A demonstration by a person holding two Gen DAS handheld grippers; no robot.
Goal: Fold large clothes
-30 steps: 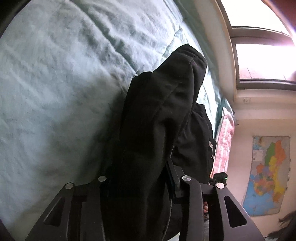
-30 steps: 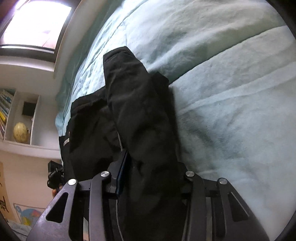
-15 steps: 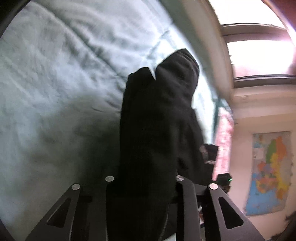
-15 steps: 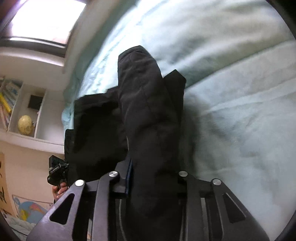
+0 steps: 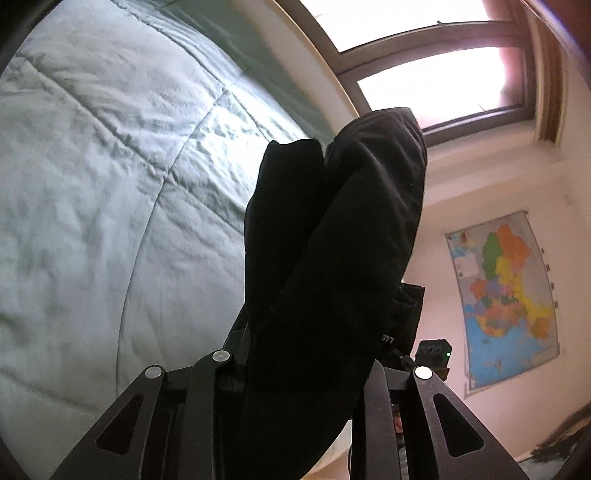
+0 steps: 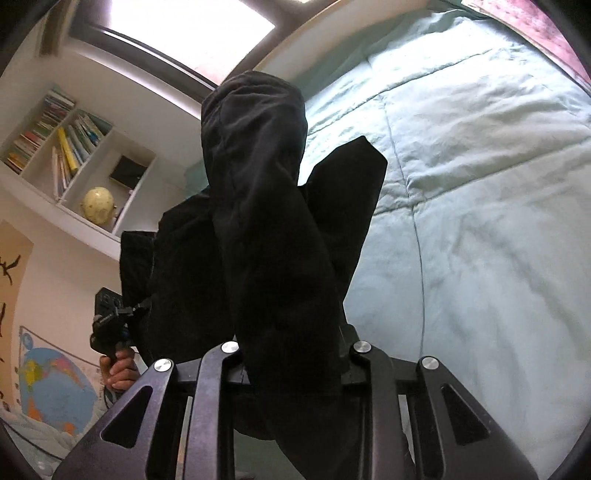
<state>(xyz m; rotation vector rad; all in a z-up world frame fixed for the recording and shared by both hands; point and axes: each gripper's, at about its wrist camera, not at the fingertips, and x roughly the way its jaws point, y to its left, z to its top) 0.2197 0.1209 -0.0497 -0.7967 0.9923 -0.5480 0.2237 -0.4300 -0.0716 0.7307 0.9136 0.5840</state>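
A large black garment (image 5: 332,266) hangs bunched between both grippers, lifted above a pale green quilted bed (image 5: 110,184). My left gripper (image 5: 299,369) is shut on one end of it; the cloth hides the fingertips and rises in front of the lens. My right gripper (image 6: 291,354) is shut on the other end of the black garment (image 6: 266,240), which drapes up and to the left. The bed (image 6: 480,184) lies to the right in the right wrist view. The other gripper and the hand holding it (image 6: 114,343) show at lower left there.
A window (image 5: 443,70) is behind the bed. A wall map (image 5: 502,306) hangs at the right. A white shelf with books (image 6: 62,140) and a globe (image 6: 98,205) is on the wall. A pink patterned cloth (image 6: 535,26) lies at the bed's far edge.
Both grippers have lifted the garment off the bed and tilted upward; the window, shelf and wall now fill more of both views. Both stay shut on the cloth.
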